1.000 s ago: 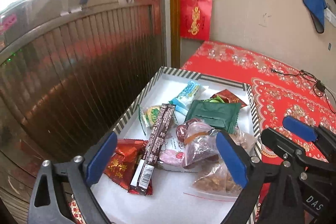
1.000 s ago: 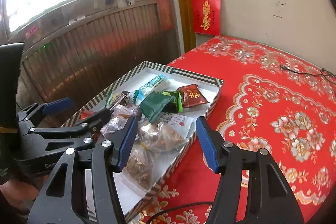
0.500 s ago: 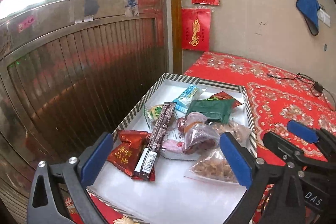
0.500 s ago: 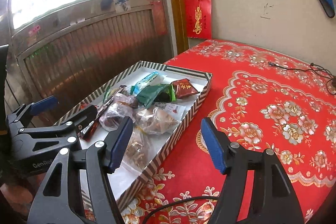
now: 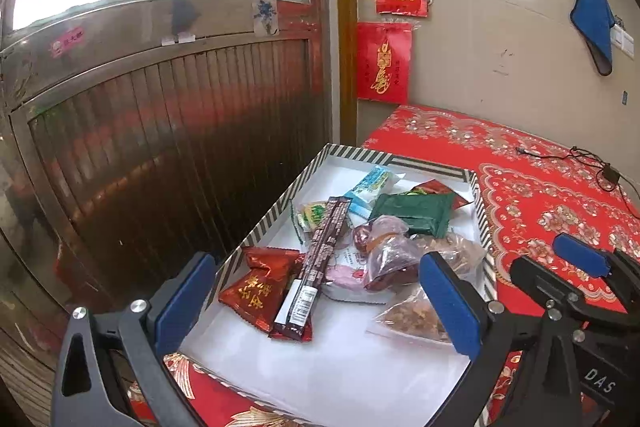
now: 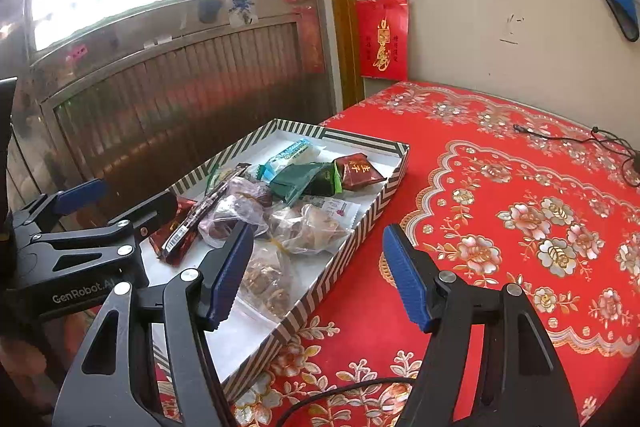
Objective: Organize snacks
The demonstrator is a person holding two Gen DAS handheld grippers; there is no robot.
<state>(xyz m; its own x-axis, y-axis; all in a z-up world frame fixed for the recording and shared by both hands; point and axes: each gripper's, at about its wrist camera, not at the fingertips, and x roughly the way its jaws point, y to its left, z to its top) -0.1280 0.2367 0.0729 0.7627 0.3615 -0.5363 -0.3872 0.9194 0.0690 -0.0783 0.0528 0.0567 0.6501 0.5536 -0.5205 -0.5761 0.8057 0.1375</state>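
Holding a heap of snacks, a striped tray [image 5: 276,217] sits at the left edge of a red cloth [image 6: 500,187], beside a brown slatted wall [image 5: 168,163]

Tray contents, near to far:
- red packet [image 5: 256,291] with gold characters, near left
- long brown bar [image 5: 320,251], lying across the red packet's right side, barcode end nearest
- clear bag of brown pieces [image 5: 416,315], near right
- clear bag of dark red fruit [image 5: 388,259], in the middle, with another clear bag [image 6: 316,227] to its right
- green packet [image 5: 412,213], behind the bags
- blue-white packet [image 5: 368,187], far left of the heap
- dark red packet [image 6: 360,169], far right

Left gripper [image 5: 320,303]: jaws spread wide, nothing between them, above the tray's near end

Right gripper [image 6: 316,275]: jaws apart, about half spread, nothing gripped, straddling the tray's right wall near its near end

Black cable [image 6: 576,137] lies on the cloth at far right, well apart from the tray
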